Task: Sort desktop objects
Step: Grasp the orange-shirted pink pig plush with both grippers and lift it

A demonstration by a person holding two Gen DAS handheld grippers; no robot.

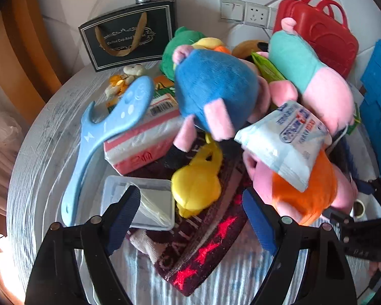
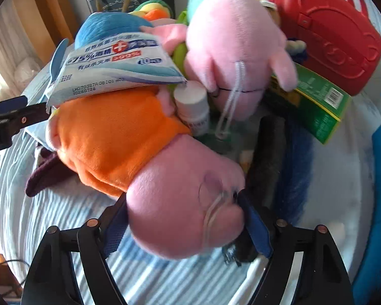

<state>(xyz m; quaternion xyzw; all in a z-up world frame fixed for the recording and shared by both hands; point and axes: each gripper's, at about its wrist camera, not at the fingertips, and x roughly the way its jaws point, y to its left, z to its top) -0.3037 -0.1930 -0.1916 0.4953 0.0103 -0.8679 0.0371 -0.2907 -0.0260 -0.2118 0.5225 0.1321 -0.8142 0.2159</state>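
A pile of objects lies on a round table. My right gripper is shut on the pink head of the orange-dressed plush pig, which also shows in the left wrist view. A wet-wipes packet rests on the pig. My left gripper is open and empty, above a clear plastic box, a yellow plush and a dark red towel.
A blue plush pig, a teal-dressed pig, a tissue pack and a blue plastic piece fill the pile. A black gift bag, red case and blue crate stand behind. A white bottle stands in the middle.
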